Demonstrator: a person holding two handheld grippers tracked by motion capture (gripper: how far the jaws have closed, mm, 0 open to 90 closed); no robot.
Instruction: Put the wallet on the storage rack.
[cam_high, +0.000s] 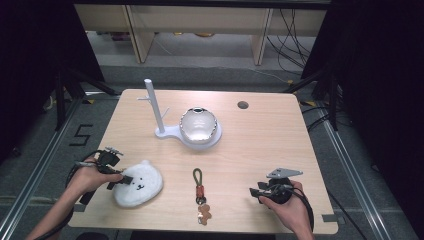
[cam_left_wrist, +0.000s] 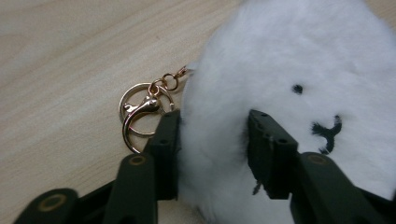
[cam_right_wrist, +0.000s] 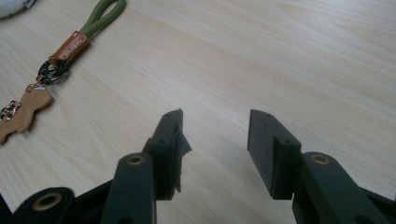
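A white fluffy plush charm with a stitched face lies near the table's front left. In the left gripper view the plush has a gold key ring and clasp at its edge. My left gripper stands open, its jaws set wide on either side of the plush's rim. A keychain with a green cord loop, brown leather tab and gingerbread figure lies at front centre. My right gripper rests open over bare wood to its right.
A white stand with a tall post and side pegs rises at the middle back, with a shiny rounded bowl on its base. A cable hole sits at the back right of the wooden table. Dark floor surrounds the table.
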